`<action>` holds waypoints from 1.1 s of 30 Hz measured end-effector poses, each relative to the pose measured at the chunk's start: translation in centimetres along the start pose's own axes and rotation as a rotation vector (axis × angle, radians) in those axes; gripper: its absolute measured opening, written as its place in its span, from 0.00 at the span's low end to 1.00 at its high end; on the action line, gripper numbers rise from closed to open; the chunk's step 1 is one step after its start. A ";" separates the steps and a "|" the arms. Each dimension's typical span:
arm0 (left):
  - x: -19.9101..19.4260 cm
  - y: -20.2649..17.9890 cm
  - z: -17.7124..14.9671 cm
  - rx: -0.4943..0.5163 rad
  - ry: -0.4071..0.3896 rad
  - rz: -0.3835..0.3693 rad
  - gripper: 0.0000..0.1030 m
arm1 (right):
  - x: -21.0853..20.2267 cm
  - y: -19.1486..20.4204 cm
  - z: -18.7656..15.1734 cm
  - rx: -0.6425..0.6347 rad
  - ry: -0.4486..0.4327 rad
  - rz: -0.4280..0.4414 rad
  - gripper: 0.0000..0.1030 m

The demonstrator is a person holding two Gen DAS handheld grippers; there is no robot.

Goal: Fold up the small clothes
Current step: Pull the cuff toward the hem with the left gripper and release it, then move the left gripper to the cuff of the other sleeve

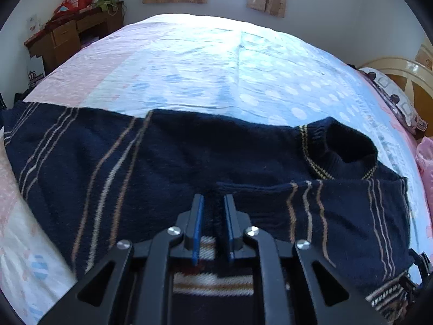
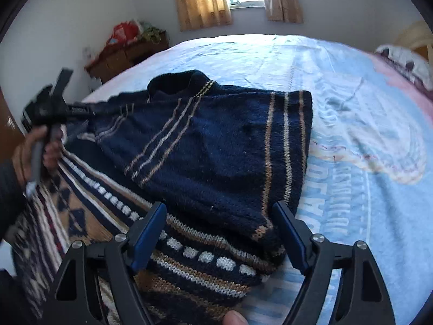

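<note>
A navy knitted sweater (image 1: pixel 162 157) with tan and white stripes lies across the bed, its collar (image 1: pixel 346 146) to the right. My left gripper (image 1: pixel 213 197) points down at it, jaws narrow, with a ridge of the dark knit pinched between the blue pads. In the right wrist view the same sweater (image 2: pixel 216 140) shows a sleeve folded over its patterned body. My right gripper (image 2: pixel 219 211) stands wide open just over the sleeve's cuff end, and its pads do not touch the knit. The left gripper (image 2: pixel 81 109), held by a hand (image 2: pixel 29 149), is at the sweater's left edge.
The bed sheet (image 1: pixel 216 67) in pale blue and pink stretches far beyond the sweater. A wooden desk (image 1: pixel 67 35) piled with things stands in the back left corner. A pillow (image 1: pixel 392 94) and headboard (image 1: pixel 406 67) are on the right. A pink cloth (image 1: pixel 426 157) lies at the right edge.
</note>
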State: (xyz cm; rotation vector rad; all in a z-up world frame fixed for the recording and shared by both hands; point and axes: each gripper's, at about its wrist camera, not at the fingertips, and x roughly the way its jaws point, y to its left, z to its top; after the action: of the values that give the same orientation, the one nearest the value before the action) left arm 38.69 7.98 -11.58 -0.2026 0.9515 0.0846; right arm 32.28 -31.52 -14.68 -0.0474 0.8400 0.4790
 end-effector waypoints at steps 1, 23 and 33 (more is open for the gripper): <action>-0.5 0.4 0.0 -0.005 -0.005 0.001 0.18 | 0.0 0.1 0.0 -0.007 0.002 -0.004 0.81; -0.3 -2.9 -2.5 0.159 0.022 0.107 0.51 | -2.3 -0.4 0.4 0.048 -0.090 0.021 0.82; 0.0 -4.1 -3.2 0.201 0.005 0.094 0.13 | -0.4 0.8 0.8 0.039 -0.004 -0.052 0.82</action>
State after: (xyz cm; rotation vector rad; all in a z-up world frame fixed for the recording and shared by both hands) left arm 36.77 3.34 -12.85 0.0278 0.9683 0.0740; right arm 32.25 -30.77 -13.72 -0.0327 0.8418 0.4137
